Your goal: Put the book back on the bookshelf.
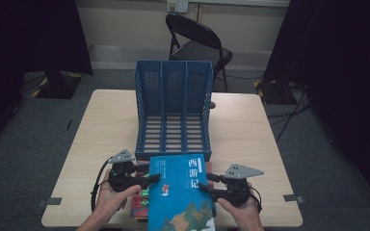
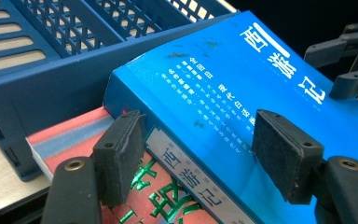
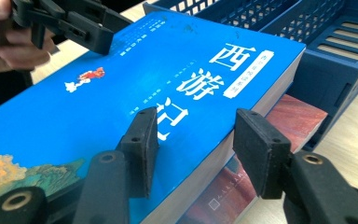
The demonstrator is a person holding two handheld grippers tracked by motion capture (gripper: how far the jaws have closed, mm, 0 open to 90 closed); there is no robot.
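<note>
1. You have the blue book [image 1: 180,192] at the near edge of the table [image 1: 250,144], lying tilted on top of a red book [image 1: 142,202], just in front of the blue file rack [image 1: 173,110]. Judging from that, the work is at an early stage: the rack's three slots are bare and neither book stands in one.
2. Your left gripper [image 1: 147,179] straddles the blue book's left edge. Its pads stand clear of the book, so it is released.
3. Your right gripper [image 1: 207,183] straddles the right edge the same way, one jaw over the cover and one beside the page block; it too looks slack, not clamped.
4. What is left, by my reading: clamp the book, lift it, stand it in a slot.
5. The left gripper view gives you the spine and the red book's green lettering. The right gripper view gives you the page edges. The high view adds the chair [image 1: 197,43] beyond the table.
</note>
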